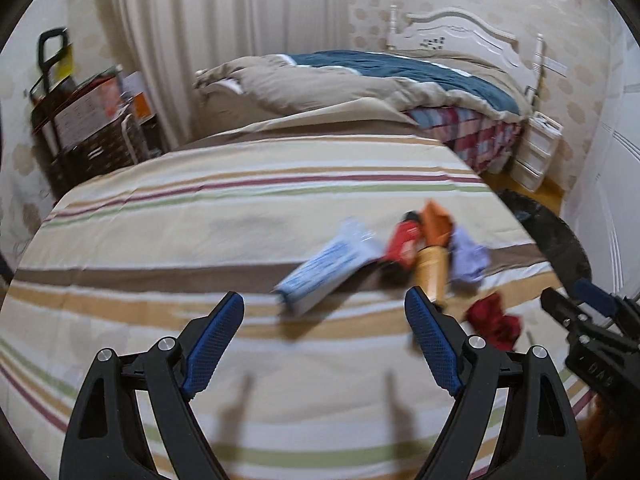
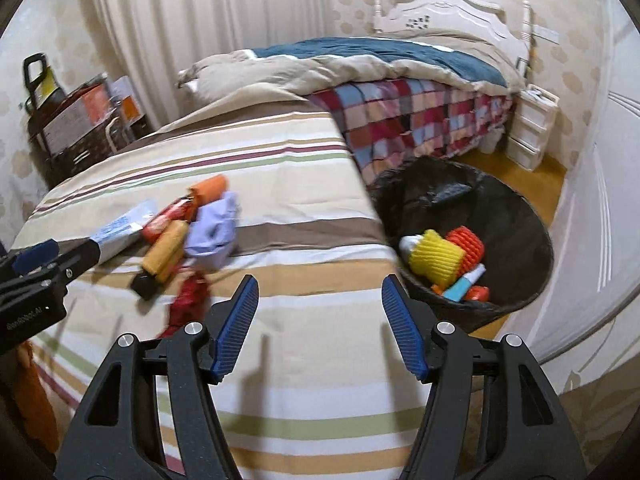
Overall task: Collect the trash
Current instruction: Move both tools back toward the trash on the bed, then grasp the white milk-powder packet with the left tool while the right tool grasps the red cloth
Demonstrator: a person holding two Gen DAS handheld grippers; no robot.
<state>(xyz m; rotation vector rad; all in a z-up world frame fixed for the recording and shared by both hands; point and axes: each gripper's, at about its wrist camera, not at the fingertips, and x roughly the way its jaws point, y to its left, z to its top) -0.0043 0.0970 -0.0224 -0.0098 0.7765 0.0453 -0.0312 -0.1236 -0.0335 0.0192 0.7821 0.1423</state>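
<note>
A pile of trash lies on the striped bedspread: a blue-and-white packet, a red packet, an orange wrapper, a yellow bottle, a lilac crumpled piece and a red crumpled wrapper. My left gripper hangs open just short of the blue-and-white packet, with nothing between its pads. My right gripper is open and empty over bare bedspread, between the pile and the black-lined bin. The bin holds yellow and orange items.
The bin stands on the floor at the bed's right edge. A rumpled duvet and white headboard lie beyond. A drawer unit stands at the far right, a dark shelf cart at the left wall. Each gripper shows in the other's view.
</note>
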